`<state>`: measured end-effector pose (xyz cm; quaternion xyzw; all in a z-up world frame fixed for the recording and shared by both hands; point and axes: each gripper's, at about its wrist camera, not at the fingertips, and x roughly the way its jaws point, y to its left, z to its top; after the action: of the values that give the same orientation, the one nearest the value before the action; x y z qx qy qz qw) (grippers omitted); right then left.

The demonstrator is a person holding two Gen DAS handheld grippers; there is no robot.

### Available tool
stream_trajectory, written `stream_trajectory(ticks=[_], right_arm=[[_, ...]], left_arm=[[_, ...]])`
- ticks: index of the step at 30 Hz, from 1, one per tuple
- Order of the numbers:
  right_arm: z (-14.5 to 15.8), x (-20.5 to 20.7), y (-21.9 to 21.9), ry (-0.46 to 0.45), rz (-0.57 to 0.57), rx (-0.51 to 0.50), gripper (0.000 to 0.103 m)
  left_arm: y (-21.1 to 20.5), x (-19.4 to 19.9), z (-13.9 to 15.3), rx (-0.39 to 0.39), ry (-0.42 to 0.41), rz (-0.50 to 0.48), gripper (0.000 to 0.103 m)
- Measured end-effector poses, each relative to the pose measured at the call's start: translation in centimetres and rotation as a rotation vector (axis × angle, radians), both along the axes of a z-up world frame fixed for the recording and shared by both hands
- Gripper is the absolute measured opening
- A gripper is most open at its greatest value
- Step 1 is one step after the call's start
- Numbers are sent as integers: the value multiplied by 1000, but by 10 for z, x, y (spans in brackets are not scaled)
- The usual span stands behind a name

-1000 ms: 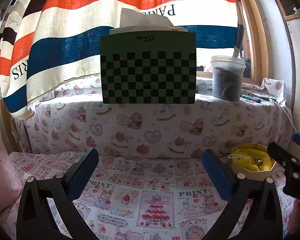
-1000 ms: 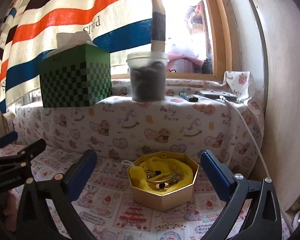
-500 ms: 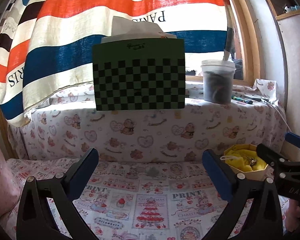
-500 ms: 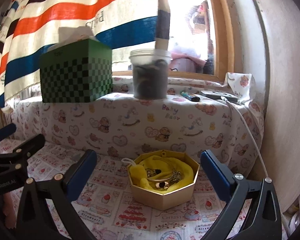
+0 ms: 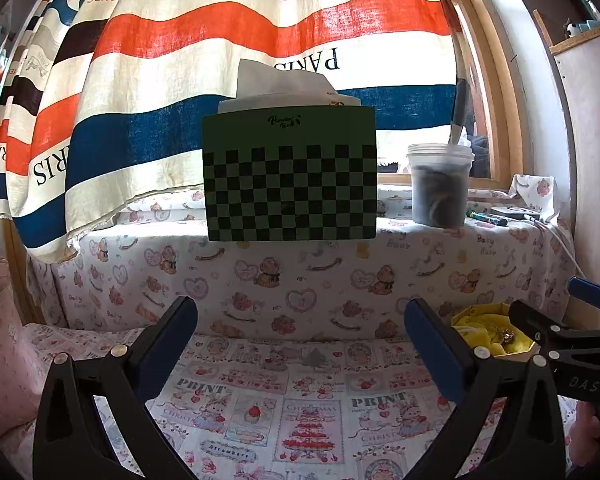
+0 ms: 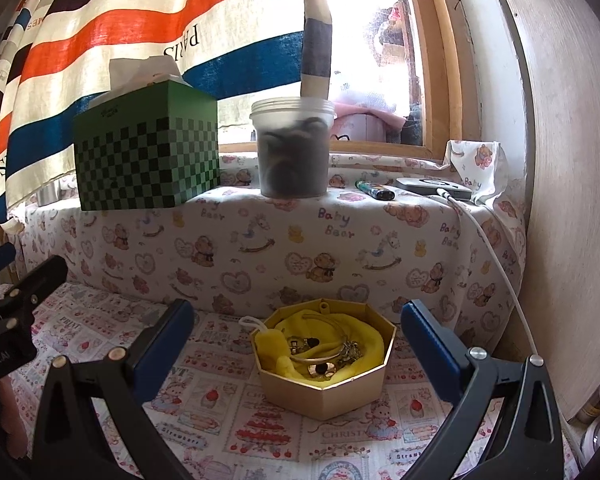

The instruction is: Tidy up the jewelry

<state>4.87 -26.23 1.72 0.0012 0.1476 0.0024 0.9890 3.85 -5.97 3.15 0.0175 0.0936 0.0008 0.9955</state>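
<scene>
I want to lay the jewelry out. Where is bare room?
Bare printed cloth spreads left of the gold box, toward the left claw. The ledge is crowded: tissue box, tub, lighter.

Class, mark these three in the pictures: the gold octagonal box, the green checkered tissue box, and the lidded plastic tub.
gold octagonal box (image 6: 324,394), right wrist view, front wall.
green checkered tissue box (image 5: 290,196), left wrist view, checkered front face.
lidded plastic tub (image 6: 293,160), right wrist view, dark side wall.

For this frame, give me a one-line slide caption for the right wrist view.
Open right gripper faces a gold octagonal box of jewelry on yellow cloth.
</scene>
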Motion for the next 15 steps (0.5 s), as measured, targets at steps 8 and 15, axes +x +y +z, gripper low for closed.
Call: stream_trajectory(ticks=[8, 15], right_arm=[[0, 1, 0, 6, 4, 2, 103], [0, 1, 0, 7, 4, 3, 103]], left_arm=[[1, -6, 2, 3, -33, 18, 103], [1, -9, 2, 9, -48, 30, 103]])
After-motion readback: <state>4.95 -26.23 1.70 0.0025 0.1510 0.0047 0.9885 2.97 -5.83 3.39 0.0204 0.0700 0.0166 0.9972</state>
